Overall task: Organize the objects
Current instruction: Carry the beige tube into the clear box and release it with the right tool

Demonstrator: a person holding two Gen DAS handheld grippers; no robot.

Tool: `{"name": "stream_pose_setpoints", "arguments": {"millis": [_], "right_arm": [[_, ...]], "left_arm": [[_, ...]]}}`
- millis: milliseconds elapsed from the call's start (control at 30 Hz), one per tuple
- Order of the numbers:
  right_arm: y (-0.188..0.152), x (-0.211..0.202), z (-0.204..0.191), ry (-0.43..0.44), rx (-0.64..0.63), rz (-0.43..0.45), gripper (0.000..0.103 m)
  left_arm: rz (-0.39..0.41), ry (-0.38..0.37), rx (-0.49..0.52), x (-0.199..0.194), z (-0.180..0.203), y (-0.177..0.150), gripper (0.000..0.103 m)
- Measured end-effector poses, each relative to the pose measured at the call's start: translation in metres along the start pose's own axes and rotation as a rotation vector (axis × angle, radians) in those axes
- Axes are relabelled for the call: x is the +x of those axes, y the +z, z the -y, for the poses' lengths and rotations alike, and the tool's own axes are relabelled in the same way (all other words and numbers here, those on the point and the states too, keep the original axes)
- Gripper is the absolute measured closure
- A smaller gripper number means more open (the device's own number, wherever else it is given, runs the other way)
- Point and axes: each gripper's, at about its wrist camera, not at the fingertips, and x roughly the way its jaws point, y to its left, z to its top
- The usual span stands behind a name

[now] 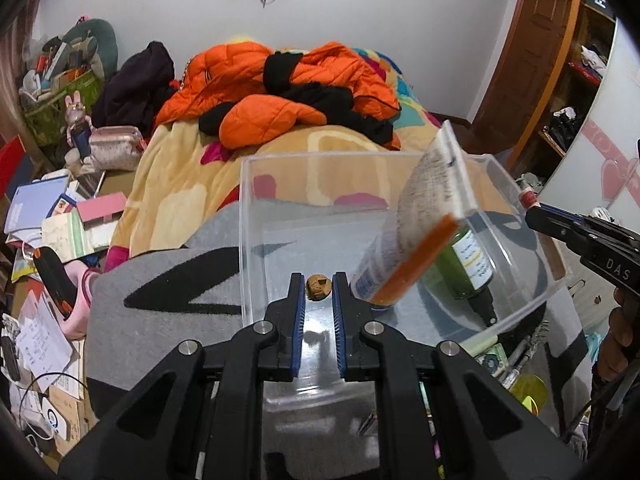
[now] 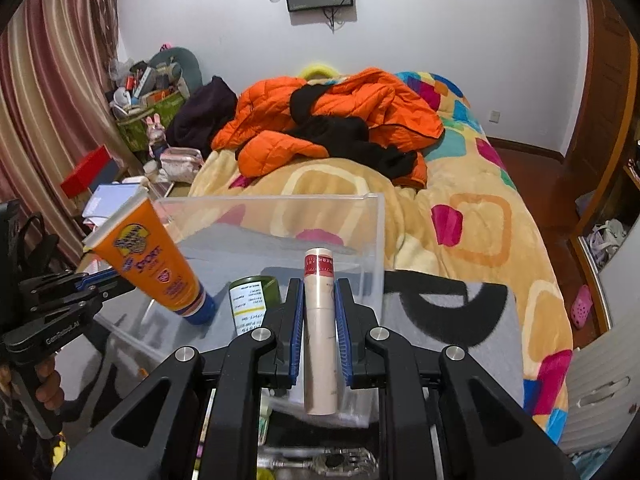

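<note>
Both claws are loaded right now. The left gripper is pinched narrow on a small brown nut-like thing, held over the clear bin. The right gripper is clamped on a beige tube with a red band, also over the bin, near its right wall.

The bin sits on a grey mat at the near end of the bed. Already inside: an orange sunscreen tube leaning cap-down toward the left wall, and a green bottle lying on its side next to it. So I'd say the job is roughly halfway, two items stowed and two more about to go in.

What's left, as far as I can tell: drop the nut thing and the beige tube, then go for the loose bits by the bin's near edge. There's a yellow item plus some pens or similar in the left view, too blurry to name. The orange jacket probably isn't part of this.
</note>
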Motion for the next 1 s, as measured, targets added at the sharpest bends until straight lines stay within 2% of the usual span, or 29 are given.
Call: {"name": "stream_pose_setpoints", "arguments": {"millis": [267,333,433,500,700,767,933,967,1000], "right_arm": [[0.002,0.030,-0.005,-0.022,-0.024,-0.069,0.089],[0.001,0.035,-0.007,-0.022,-0.032,-0.079,0.089],[0.000,0.038,-0.011,-0.028,-0.052,-0.088,0.089],[-0.001,0.040,-0.015,-0.030,-0.065,-0.094,0.089],[-0.002,0.040,-0.018,-0.040,-0.077,-0.100,0.089],[-0.001,0.039,-0.018,-0.036,-0.075,-0.102,0.089],[-0.001,0.039,-0.018,-0.031,-0.073,-0.108,0.089],[-0.001,0.038,-0.017,-0.030,-0.071,-0.110,0.089],[-0.001,0.038,-0.017,-0.025,-0.066,-0.112,0.089]], "left_arm": [[-0.019,0.010,0.022,0.009,0.006,0.004,0.091],[-0.026,0.004,0.024,0.010,0.008,0.004,0.086],[-0.037,-0.015,0.019,0.009,0.010,0.004,0.076],[-0.034,-0.002,0.023,0.006,0.011,0.004,0.062],[-0.029,-0.023,0.036,-0.004,0.018,0.000,0.041],[-0.016,0.015,0.055,-0.007,0.022,-0.002,0.029],[0.024,0.052,0.088,-0.019,0.027,-0.004,0.021],[0.029,0.058,0.085,-0.020,0.027,-0.004,0.012],[0.034,0.068,0.081,-0.023,0.025,-0.004,0.009]]}}
